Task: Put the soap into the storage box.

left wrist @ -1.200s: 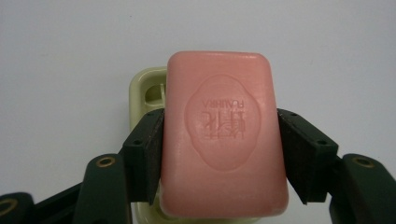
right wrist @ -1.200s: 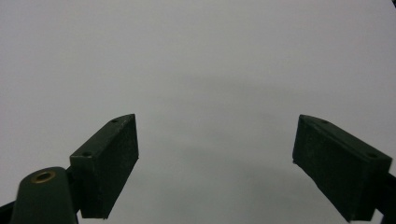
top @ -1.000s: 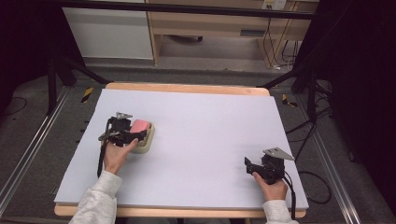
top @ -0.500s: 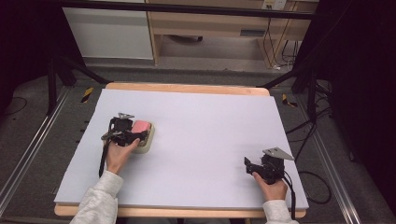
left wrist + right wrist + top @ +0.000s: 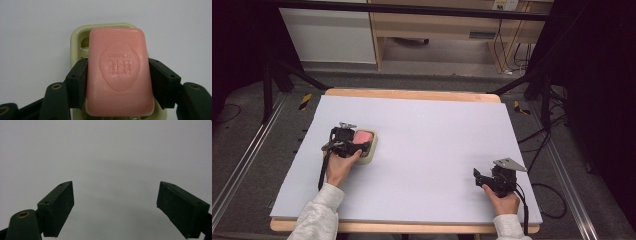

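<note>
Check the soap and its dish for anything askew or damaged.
Nothing stands out. The pink soap bar looks whole, its stamp unbroken, and sits squarely over the cream soap dish, clamped at both sides by the left gripper.

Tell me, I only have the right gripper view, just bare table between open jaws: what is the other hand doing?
Observer: The left gripper is shut on a pink soap.
Operator: Is it over anything?
Observer: Yes, a cream dish lies under the soap.
Operator: Where is that from me?
Observer: At the table's left side; the right gripper sits near the right front corner.
</note>
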{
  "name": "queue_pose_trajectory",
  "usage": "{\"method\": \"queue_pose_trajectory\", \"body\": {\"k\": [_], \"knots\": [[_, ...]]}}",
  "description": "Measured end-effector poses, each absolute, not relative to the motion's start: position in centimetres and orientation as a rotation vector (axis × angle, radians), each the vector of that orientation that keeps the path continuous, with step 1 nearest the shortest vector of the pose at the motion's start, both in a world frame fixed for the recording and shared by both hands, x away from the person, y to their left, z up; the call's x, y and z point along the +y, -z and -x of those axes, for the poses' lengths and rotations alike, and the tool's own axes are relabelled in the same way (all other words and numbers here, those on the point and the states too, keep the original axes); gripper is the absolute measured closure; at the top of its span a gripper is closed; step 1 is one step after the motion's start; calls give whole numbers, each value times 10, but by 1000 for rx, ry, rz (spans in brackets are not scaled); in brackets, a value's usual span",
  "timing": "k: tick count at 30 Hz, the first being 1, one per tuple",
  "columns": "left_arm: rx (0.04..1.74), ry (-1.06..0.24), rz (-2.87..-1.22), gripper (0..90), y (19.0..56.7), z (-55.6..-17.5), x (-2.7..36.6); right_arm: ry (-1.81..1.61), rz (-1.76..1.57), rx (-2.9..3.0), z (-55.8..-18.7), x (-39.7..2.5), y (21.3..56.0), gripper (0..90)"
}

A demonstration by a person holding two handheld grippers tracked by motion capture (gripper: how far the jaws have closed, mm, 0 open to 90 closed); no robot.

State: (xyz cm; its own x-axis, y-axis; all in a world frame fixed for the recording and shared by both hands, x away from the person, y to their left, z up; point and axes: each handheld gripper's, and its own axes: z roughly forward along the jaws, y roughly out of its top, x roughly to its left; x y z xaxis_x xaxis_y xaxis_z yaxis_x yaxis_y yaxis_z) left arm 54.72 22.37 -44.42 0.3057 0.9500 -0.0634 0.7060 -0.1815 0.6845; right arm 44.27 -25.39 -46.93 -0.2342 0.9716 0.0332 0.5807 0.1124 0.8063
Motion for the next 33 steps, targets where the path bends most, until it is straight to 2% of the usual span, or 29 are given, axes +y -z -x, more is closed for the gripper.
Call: {"method": "queue_pose_trajectory", "body": {"k": [25, 33], "knots": [[1486, -516, -1976, 368, 450, -549, 219, -985, -1499, 1883, -443, -254, 469, 146], [1446, -545, -1891, 359, 439, -543, 225, -987, -1498, 1883, -442, -254, 469, 146]]}}
